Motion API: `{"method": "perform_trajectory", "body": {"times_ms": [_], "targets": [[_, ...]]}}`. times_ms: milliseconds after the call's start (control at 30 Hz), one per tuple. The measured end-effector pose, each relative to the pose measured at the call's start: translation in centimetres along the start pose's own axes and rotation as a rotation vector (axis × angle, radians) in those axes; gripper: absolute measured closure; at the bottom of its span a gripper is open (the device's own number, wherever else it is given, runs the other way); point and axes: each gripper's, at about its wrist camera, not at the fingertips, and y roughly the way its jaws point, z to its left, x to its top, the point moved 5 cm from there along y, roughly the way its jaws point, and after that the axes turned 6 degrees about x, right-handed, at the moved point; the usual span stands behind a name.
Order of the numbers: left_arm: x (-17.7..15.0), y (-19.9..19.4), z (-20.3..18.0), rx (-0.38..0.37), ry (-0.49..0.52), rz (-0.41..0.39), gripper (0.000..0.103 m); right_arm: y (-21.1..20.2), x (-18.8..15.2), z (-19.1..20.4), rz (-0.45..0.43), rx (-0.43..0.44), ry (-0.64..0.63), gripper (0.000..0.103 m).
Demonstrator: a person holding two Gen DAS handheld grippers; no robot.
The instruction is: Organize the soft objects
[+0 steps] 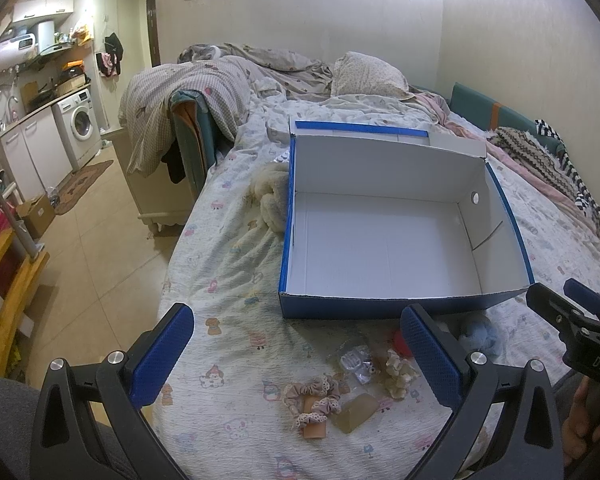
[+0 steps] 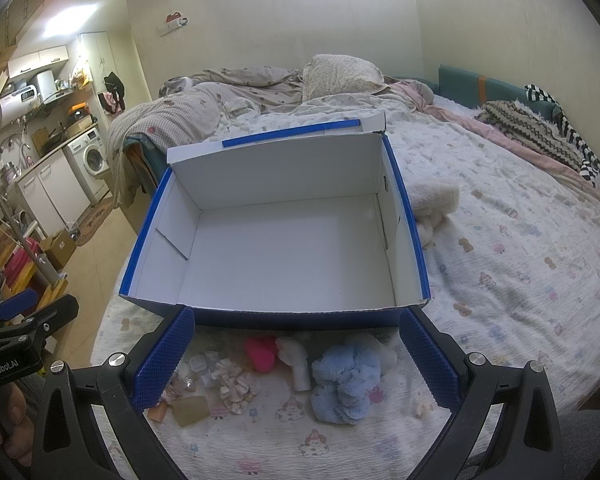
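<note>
Scrunchies and other soft bits lie on the bed (image 2: 500, 248) just in front of the box's near wall: a blue plush (image 2: 346, 384), a pink plush (image 2: 260, 354) touching a white one (image 2: 296, 360), a cream scrunchie (image 2: 236, 386), and in the left view a pink scrunchie (image 1: 312, 400) beside a tan block (image 1: 358, 414) and a clear packet (image 1: 356, 362). The box (image 2: 408, 216), blue outside and white inside, sits open with nothing in it, its lid flap standing at the far side. A cream fluffy item (image 1: 270, 198) lies against the box's outer wall, on its left in the left view. The right gripper (image 2: 298, 346) hangs above the blue and pink plushes, fingers (image 2: 164, 360) wide apart and holding nothing. The left gripper (image 1: 298, 346) hangs above the pink scrunchie and packet, its fingers (image 1: 162, 354) also spread wide and bare. Each gripper shows at the edge of the other's view, with part of a hand (image 2: 4, 428) on its grip. Farther up the bed lie a pillow (image 2: 344, 70) and rumpled quilts (image 1: 188, 92); a washing machine (image 1: 80, 120) stands across the room.
</note>
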Motion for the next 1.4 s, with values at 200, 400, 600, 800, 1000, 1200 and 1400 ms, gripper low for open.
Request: {"method": "perform_trajectory", "body": {"times_ms": [200,400,600,800,1000,1200,1400], "targets": [[0.0,0.0,0.01,0.001,0.0,-0.001,0.0,-0.02,0.0,-0.02,-0.001,0.0,0.0,0.0],[0.05,0.01,0.0,0.003,0.005,-0.004,0.0,-0.03,-0.01,-0.01,-0.001,-0.001,-0.002,0.0],[0.08,0.02,0.0,0.004,0.005,-0.004,0.0,-0.01,0.0,0.0,-0.001,-0.001,-0.002,0.0],[0.09,0.04,0.01,0.003,0.005,-0.003,0.0,0.01,0.02,0.04,-0.001,-0.001,-0.004,0.0],[0.18,0.13,-0.04,0.004,0.006,-0.002,0.0,0.08,0.05,0.06,-0.001,-0.002,-0.003,0.0],[-0.05,0.29,0.02,0.004,0.005,-0.003,0.0,0.09,0.07,0.12,-0.002,-0.003,-0.004,0.0],[-0.03,0.32,0.02,0.005,0.006,-0.003,0.0,0.07,0.09,0.12,-0.002,-0.002,-0.003,0.0]]}}
